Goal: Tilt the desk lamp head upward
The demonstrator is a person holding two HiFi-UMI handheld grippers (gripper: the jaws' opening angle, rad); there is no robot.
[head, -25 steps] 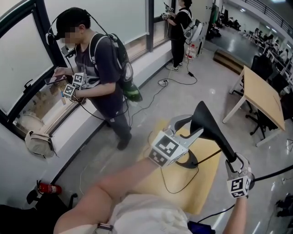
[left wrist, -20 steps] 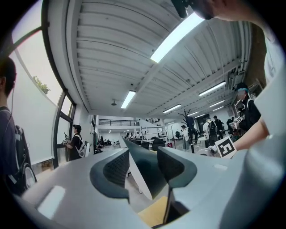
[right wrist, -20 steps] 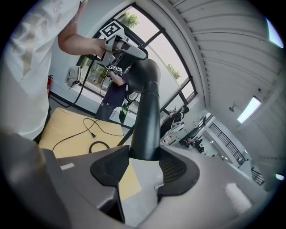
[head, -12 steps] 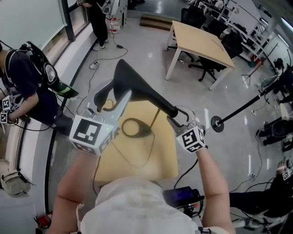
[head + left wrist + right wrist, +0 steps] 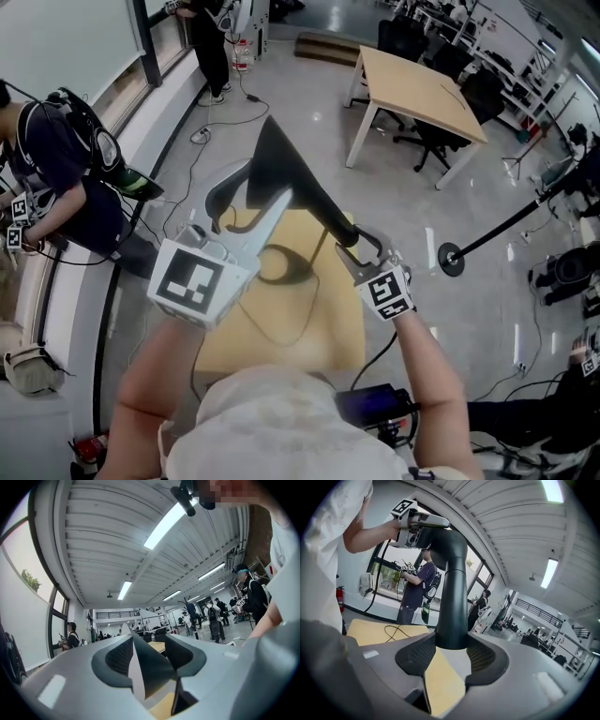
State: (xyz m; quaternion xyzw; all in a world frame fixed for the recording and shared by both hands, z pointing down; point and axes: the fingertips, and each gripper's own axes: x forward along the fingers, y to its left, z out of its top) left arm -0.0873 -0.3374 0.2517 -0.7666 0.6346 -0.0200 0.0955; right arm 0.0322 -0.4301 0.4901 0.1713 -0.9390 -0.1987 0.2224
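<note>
Scene: head view, looking steeply down at a small yellow worktop (image 5: 323, 328) in an open office.
Task object: lamp head (image 5: 286, 173), a flat black wedge at frame centre, raised over the worktop, narrow tip toward 12 o'clock.
Left hand: left claw (image 5: 255, 192) reaches in from 7 o'clock and is clenched on the lamp head's 8 o'clock edge. Its own view shows the wedge edge-on between both pads.
Right hand: right claw (image 5: 354, 248) reaches in from 5 o'clock and is clenched on the round lamp arm (image 5: 339, 227) just beside the head. The arm fills the gap between its pads.
Base: lamp base (image 5: 286, 277), a dark ring lying on the worktop beneath both claws.
Surroundings: person (image 5: 56, 159) with a backpack at 9 o'clock, second table (image 5: 422, 89) at 1 o'clock.
</note>
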